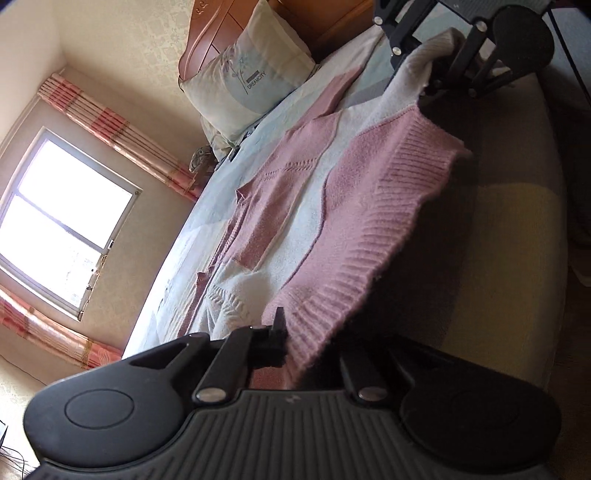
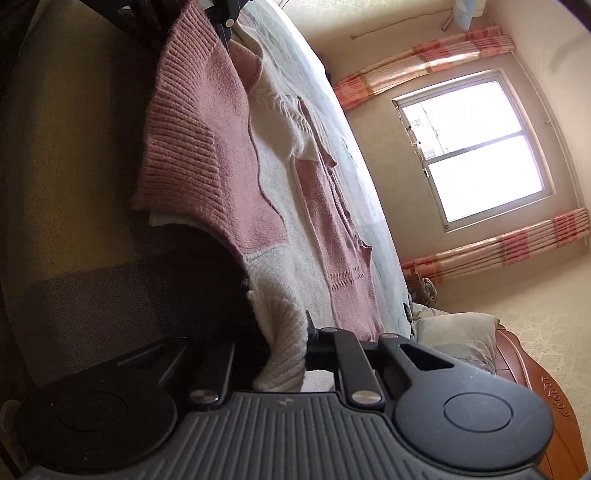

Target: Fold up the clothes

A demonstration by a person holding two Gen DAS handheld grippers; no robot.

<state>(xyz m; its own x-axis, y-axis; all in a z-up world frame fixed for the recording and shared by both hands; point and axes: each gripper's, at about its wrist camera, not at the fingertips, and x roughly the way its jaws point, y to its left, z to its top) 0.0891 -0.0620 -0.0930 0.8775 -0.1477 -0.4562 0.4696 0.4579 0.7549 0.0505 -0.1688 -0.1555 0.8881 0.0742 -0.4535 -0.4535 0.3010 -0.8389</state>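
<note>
A pink and white knitted sweater [image 1: 332,206] lies spread on the bed, its ribbed hem lifted off the bed's near edge. My left gripper [image 1: 299,343] is shut on the pink corner of that hem at the bottom of the left wrist view. At the top right of that view my right gripper [image 1: 436,70] pinches the white corner. In the right wrist view the sweater [image 2: 221,166] runs away from my right gripper [image 2: 291,343], which is shut on the white ribbed corner. My left gripper [image 2: 225,26] shows at the top edge, holding the pink end.
The bed's pale sheet [image 1: 207,236] stretches beyond the sweater to a pillow [image 1: 247,77] against a wooden headboard [image 1: 214,37]. The mattress side [image 1: 498,258] drops below the hem. A bright window [image 2: 476,151] with striped pink curtains [image 2: 495,247] fills the far wall.
</note>
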